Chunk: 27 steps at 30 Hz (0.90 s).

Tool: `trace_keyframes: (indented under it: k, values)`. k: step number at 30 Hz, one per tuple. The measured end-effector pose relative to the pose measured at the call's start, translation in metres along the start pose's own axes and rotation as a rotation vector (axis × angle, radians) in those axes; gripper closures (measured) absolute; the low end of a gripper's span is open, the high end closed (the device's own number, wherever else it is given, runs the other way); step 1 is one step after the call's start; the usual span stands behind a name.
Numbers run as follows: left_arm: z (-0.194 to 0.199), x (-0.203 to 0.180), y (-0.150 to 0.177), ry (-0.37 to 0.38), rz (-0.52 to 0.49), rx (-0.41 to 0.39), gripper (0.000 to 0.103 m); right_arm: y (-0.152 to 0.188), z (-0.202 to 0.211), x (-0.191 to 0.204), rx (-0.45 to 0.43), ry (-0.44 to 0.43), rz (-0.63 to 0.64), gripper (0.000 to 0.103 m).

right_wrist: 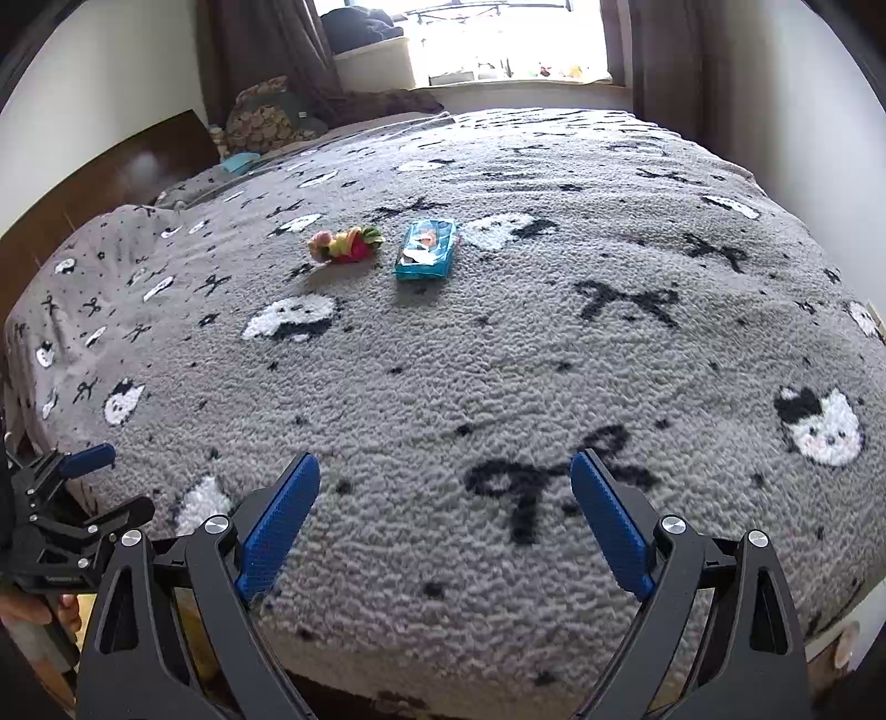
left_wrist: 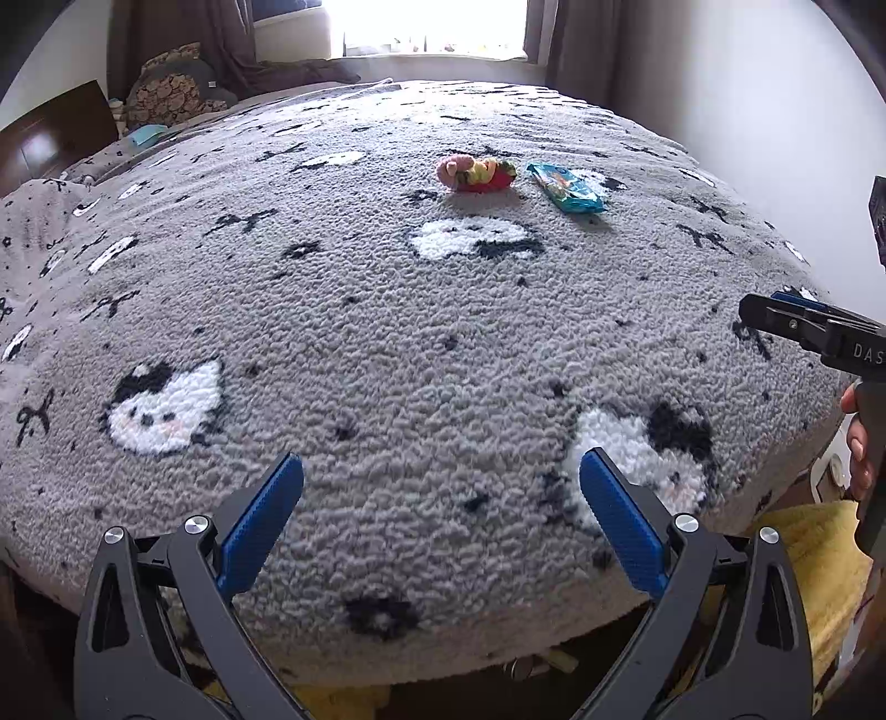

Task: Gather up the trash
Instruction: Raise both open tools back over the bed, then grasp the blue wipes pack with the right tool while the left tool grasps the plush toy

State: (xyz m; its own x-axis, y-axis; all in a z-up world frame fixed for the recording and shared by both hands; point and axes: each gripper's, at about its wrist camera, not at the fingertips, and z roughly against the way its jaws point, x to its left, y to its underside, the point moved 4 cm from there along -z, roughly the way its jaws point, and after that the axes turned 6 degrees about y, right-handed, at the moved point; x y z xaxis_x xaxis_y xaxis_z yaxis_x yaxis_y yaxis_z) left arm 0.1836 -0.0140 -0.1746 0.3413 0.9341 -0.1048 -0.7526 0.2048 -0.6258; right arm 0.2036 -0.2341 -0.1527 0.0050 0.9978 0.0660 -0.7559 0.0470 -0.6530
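Observation:
A teal snack wrapper (left_wrist: 566, 188) (right_wrist: 426, 249) lies flat on the grey blanket, far ahead of both grippers. Just left of it lies a small crumpled pink, yellow and red item (left_wrist: 476, 173) (right_wrist: 346, 243). My left gripper (left_wrist: 441, 471) is open and empty over the near edge of the bed. My right gripper (right_wrist: 446, 471) is open and empty, also over the near edge. The right gripper shows at the right edge of the left wrist view (left_wrist: 797, 324), and the left gripper shows at the left edge of the right wrist view (right_wrist: 77, 487).
The bed is covered by a grey fleece blanket (left_wrist: 387, 332) with black bows and cat faces. A dark wooden headboard (left_wrist: 50, 138) and pillows (left_wrist: 171, 88) stand at the far left. A window (left_wrist: 432, 25) with curtains is behind. A white wall runs along the right.

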Motion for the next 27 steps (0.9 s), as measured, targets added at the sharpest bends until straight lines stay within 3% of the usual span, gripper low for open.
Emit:
trace_keyframes:
  k: [9,18,21,24,27]
  values:
    - [-0.046,0.016,-0.055,-0.041,-0.011,0.007,0.008,-0.063,-0.074,0.016,0.032,-0.002,-0.010,0.011]
    - [-0.081,0.022,-0.094,-0.033,-0.017,0.017,0.008,-0.115,-0.141,0.034,0.059,0.010,-0.012,0.013]
    - [-0.091,0.021,-0.108,-0.021,-0.016,0.013,0.008,-0.125,-0.156,0.035,0.073,0.045,0.004,0.021]
    - [-0.101,0.019,-0.121,-0.016,-0.013,0.013,0.008,-0.131,-0.158,0.033,0.062,0.059,0.024,0.046]
    - [-0.111,0.014,-0.138,-0.006,-0.015,0.003,0.008,-0.133,-0.154,0.022,0.050,0.047,0.028,0.056]
